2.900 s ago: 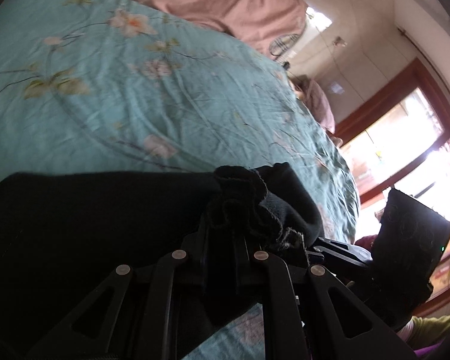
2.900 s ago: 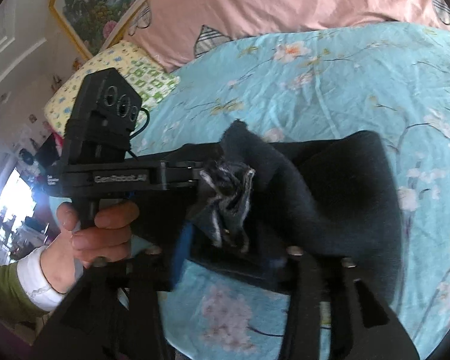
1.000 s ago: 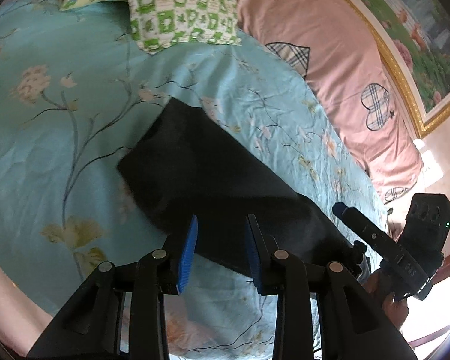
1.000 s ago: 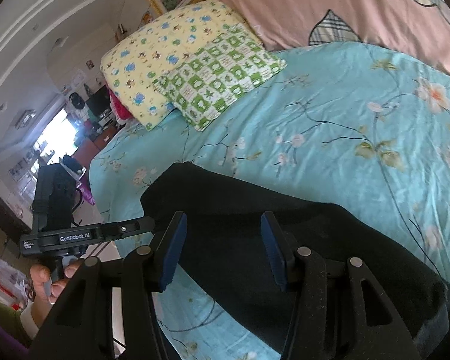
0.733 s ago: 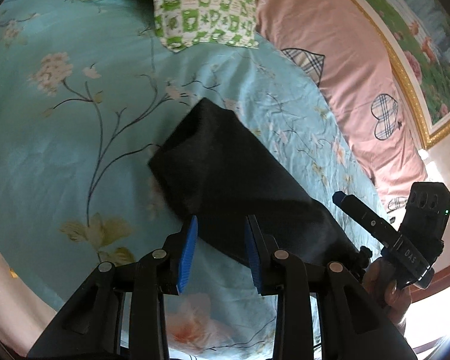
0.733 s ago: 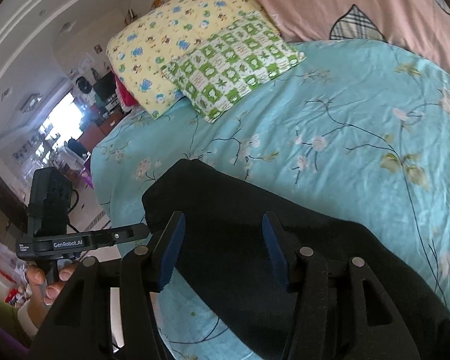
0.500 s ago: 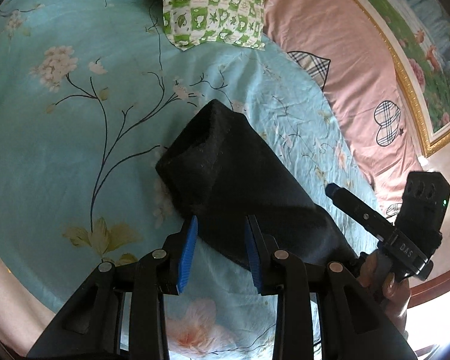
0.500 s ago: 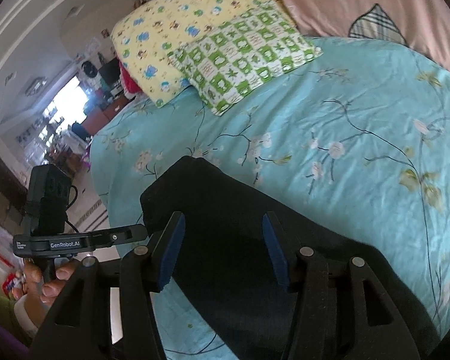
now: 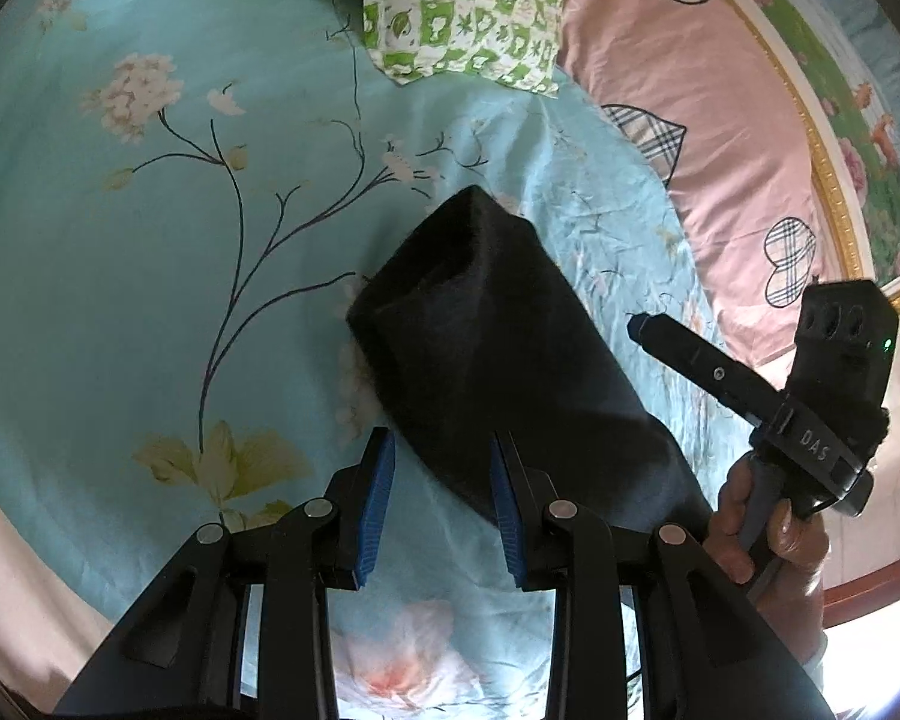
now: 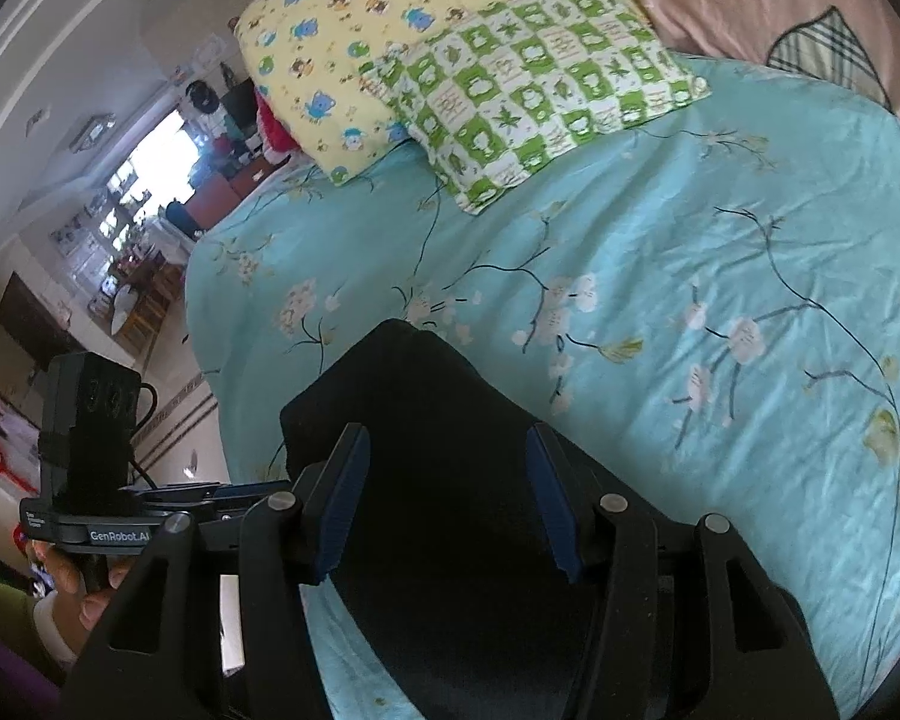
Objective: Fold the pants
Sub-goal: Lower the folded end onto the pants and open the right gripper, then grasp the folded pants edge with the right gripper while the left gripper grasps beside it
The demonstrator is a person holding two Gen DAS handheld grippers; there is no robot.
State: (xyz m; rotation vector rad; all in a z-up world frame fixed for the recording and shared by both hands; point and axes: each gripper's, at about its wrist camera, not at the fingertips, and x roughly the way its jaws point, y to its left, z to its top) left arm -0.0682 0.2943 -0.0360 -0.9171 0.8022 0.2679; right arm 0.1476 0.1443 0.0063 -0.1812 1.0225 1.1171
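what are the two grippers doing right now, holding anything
Left gripper: open, holding nothing, above the near edge of the folded pants.
Right gripper: open, holding nothing, over the pants.

The left gripper (image 9: 441,456) hangs with its jaws apart. The right gripper (image 10: 447,450) is spread wide, holding nothing.

— Was any lettering readable on the right gripper (image 9: 642,324)?
— Yes, "DAS" stood in pale letters on the dark band near its handle

— And on the left gripper (image 10: 258,489)?
— "GenRobot.AI" was printed along its black side rail; a smaller line above it was too tiny to read
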